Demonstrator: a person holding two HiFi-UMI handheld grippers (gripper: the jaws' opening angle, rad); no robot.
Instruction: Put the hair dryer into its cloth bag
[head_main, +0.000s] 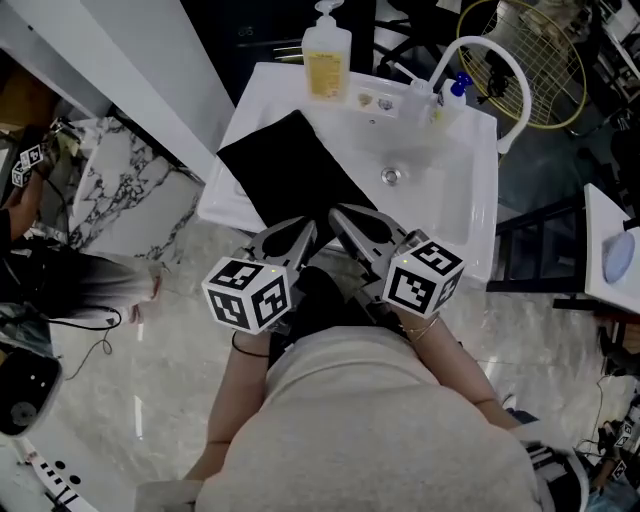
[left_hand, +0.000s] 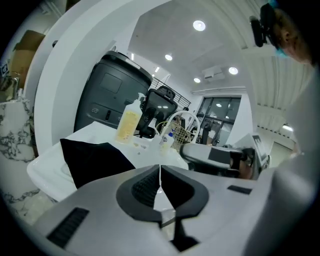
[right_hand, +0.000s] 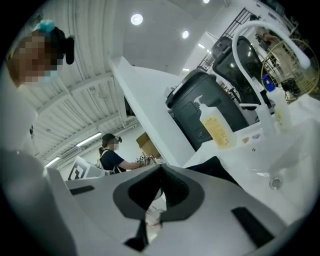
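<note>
A black cloth bag (head_main: 290, 170) lies flat over the left side of a white sink (head_main: 455, 200), one corner hanging toward the front rim. It also shows in the left gripper view as the bag (left_hand: 95, 160) and in the right gripper view as the bag (right_hand: 212, 167). My left gripper (head_main: 308, 230) and right gripper (head_main: 340, 212) hover side by side above the sink's front edge, just short of the bag. The left gripper (left_hand: 160, 169) has its jaws closed together with nothing between them. So does the right gripper (right_hand: 161, 169). No hair dryer shows in any view.
A yellow soap bottle (head_main: 326, 55) and a small blue-capped bottle (head_main: 455, 92) stand on the sink's back ledge beside a curved white faucet (head_main: 495, 65). The drain (head_main: 390, 176) sits mid-basin. A marbled surface (head_main: 120, 190) lies left. Another person (right_hand: 111, 156) stands far off.
</note>
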